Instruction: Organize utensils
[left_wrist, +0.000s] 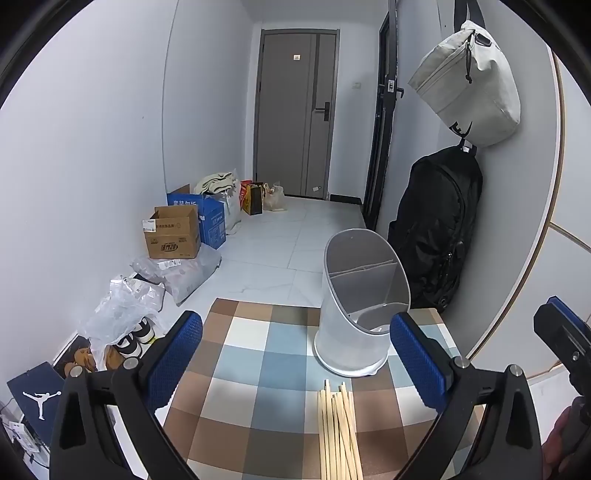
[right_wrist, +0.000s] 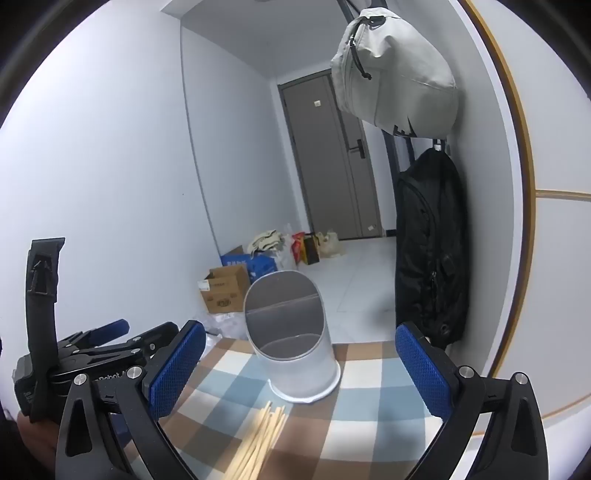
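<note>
A bundle of pale wooden chopsticks (left_wrist: 338, 432) is lying on the checkered tablecloth (left_wrist: 240, 369), tips pointing toward a white divided utensil holder (left_wrist: 364, 306) that is standing upright just beyond them, its compartments showing nothing inside. The left gripper (left_wrist: 295, 365) is hovering over the cloth with its blue-padded jaws spread wide and holding nothing; the right gripper (right_wrist: 301, 373) is doing the same, also gaping and empty — its neighbour's body is visible at the left edge of its view. The sticks are looking light, stiff and smooth, likely to roll or fan apart if pinched loosely, so a grip across the middle of one or a few seems wisest. The holder, seemingly thin plastic, is probably tipping easily if nudged at its tall back rim.
</note>
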